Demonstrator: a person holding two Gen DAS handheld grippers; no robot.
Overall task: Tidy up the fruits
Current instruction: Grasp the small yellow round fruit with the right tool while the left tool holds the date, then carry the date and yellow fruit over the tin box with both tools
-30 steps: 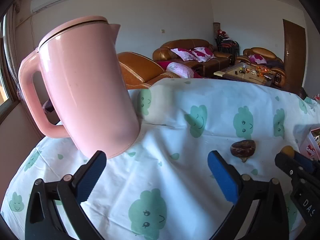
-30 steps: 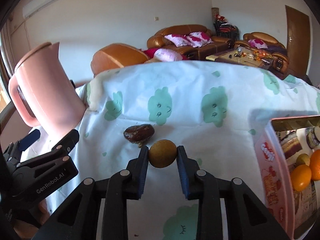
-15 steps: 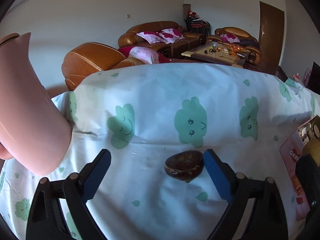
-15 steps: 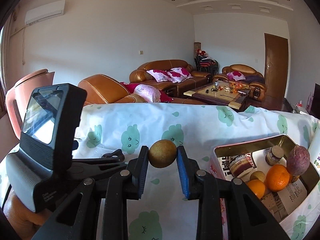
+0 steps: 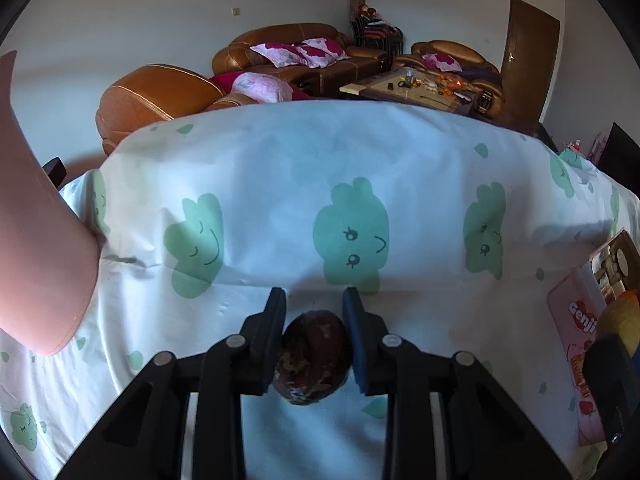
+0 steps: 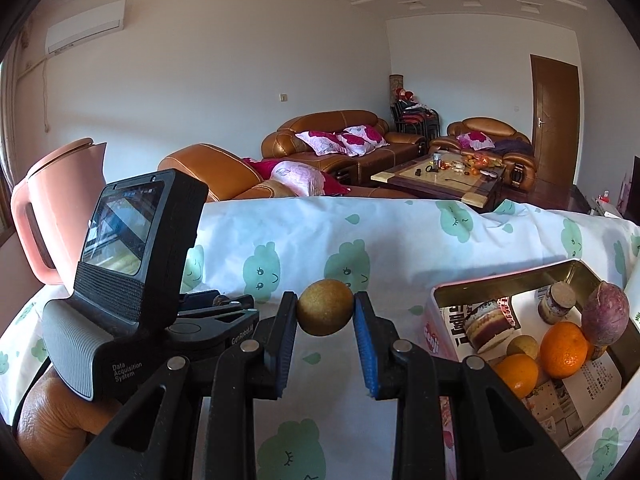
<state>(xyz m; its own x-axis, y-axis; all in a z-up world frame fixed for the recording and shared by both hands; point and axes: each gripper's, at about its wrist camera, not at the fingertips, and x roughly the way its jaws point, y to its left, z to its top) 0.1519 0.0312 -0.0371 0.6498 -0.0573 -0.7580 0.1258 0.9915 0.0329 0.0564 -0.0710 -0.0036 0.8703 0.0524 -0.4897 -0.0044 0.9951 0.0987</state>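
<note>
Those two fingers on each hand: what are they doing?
Left gripper: just closed around the dark brown fruit.
Right gripper: shut on the yellow-brown fruit.

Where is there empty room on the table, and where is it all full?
Bare tablecloth stretches between the pink kettle and the pink tin box. It is crowded inside the box: oranges, a purple fruit, a small jar.

Daylight reaches me from the left, bright and warm on the kettle (image 5: 40,240). Across the cloth (image 5: 280,160) the light is soft, with a cool, bluish cast in the left view and shadow in its folds. Both fisheye feeds bow hard at the edges, with dark corners. Focus looks sharp, with no motion blur.
</note>
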